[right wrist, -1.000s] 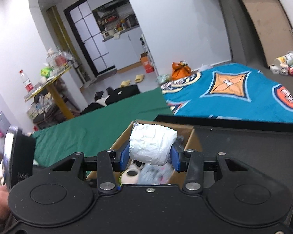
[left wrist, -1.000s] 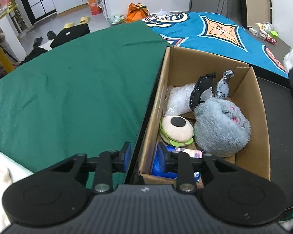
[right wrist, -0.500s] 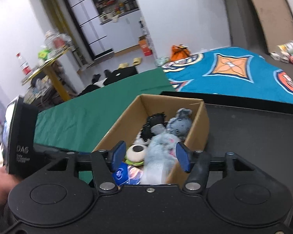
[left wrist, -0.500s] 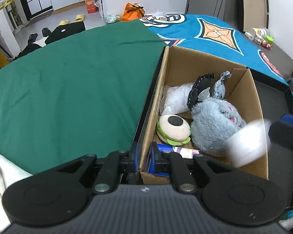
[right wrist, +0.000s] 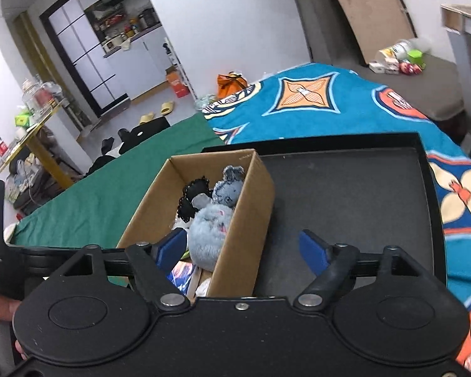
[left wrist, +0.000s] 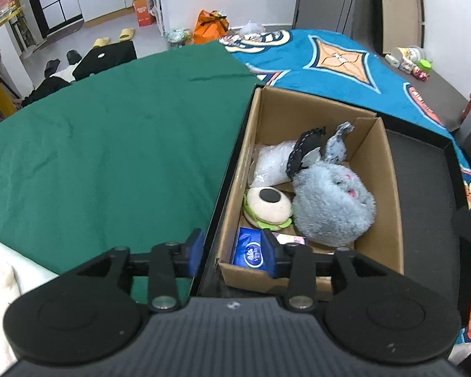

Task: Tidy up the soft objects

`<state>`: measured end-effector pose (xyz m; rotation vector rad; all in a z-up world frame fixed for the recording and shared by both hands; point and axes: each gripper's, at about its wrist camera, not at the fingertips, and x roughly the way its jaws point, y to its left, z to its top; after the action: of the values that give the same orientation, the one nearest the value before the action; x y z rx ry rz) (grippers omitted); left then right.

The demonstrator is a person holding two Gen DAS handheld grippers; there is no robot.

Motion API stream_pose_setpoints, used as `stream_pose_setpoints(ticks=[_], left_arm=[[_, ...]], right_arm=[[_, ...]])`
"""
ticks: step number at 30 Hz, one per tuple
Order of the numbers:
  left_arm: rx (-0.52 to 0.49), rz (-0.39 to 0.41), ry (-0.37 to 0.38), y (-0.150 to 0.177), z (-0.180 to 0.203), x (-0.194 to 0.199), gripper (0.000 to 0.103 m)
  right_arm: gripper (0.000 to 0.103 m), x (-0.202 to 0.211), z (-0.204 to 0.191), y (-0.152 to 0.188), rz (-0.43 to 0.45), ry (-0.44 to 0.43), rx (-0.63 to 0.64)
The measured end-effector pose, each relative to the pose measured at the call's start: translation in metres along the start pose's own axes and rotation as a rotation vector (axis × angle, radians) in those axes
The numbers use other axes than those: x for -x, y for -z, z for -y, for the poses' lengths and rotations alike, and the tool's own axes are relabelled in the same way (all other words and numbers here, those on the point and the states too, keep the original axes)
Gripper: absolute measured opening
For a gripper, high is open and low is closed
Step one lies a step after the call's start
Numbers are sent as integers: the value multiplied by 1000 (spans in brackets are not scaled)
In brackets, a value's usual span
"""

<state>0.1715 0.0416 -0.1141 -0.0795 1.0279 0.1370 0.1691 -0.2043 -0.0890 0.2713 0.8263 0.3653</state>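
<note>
**At the near end of the box: let go clean, back out high**

At the near left corner of the cardboard box [left wrist: 383,169], find the left tongs [left wrist: 231,253] released, just opened, straddling the box wall and the tray rim without pinching either. Lift straight up before swinging away, so as not to drag the box along the black tray [left wrist: 424,188].

Over the near right wall, see the right tongs [right wrist: 243,249] released too, just spread wide, grasping nothing, with only the wall showing below the gap. Keep them wide while backing off, to avoid snagging fur.

Inside, reading from the near end: blue tissue pack [left wrist: 249,251] against the near wall, burger plush [left wrist: 267,207] just beyond by the left wall, grey plush [left wrist: 329,204] filling the right side and touching it, white crinkled bag [left wrist: 270,165] and black lacy piece [left wrist: 301,150] toward the far end. Judge the far left corner the likeliest room for another piece.

Beyond the tray's left edge, scan the green cloth [left wrist: 110,157], then the blue blanket [left wrist: 329,59] past its far edge, for anything soft left out.
</note>
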Motion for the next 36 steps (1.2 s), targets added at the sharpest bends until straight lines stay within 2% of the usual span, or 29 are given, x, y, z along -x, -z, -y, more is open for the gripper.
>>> stream_pose_setpoints(ticks=[5, 10, 15, 28, 36], left_arm=[[-19, 22, 23, 0, 7, 17, 54], [-57, 49, 45, 3, 18, 35, 61], [-75, 72, 43, 9, 28, 55, 73], [-108, 130, 42, 25, 39, 109, 80], [-116, 157, 38, 33, 42, 135, 82]], right_arm=[[86, 18, 2, 5, 15, 36, -47], [95, 39, 10, 9, 43, 69, -98], [103, 57, 13, 11, 72, 104, -124], [103, 92, 12, 19, 87, 184, -132], [103, 113, 9, 19, 91, 192, -139]])
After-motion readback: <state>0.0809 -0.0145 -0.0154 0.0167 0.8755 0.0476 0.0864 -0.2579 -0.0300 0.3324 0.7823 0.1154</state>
